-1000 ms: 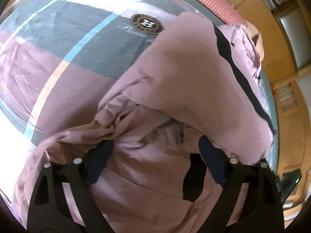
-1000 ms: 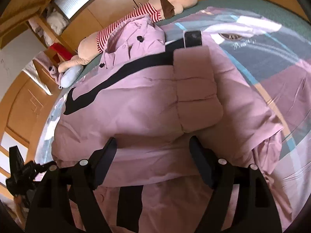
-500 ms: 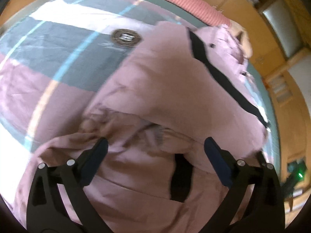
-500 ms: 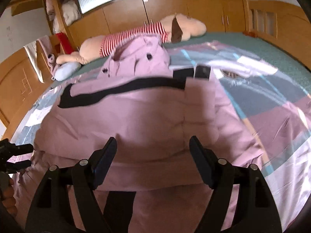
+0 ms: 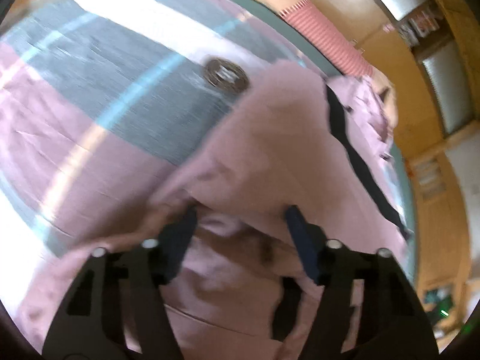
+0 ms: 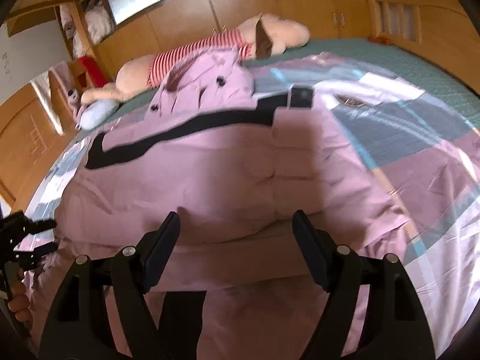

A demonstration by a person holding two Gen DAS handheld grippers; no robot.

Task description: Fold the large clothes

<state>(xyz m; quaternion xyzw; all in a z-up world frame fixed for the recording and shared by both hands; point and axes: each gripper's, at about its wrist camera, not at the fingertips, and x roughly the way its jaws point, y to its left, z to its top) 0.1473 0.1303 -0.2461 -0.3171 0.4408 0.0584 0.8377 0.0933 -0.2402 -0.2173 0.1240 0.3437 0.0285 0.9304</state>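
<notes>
Claws both spread wide: the left claw point(image 5: 240, 219) noses at a folded edge of the pink coat point(image 5: 270, 156), gripping nothing, and the right claw point(image 6: 237, 225) hovers over its hem. The coat lies flat across the checked bedspread point(image 6: 405, 138), collar toward the striped plush toy point(image 6: 210, 45) on the bed.

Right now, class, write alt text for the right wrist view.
A pink padded coat with a black stripe lies spread on a patchwork bedspread, the right gripper open just above its hem. A striped stuffed toy lies behind.
</notes>
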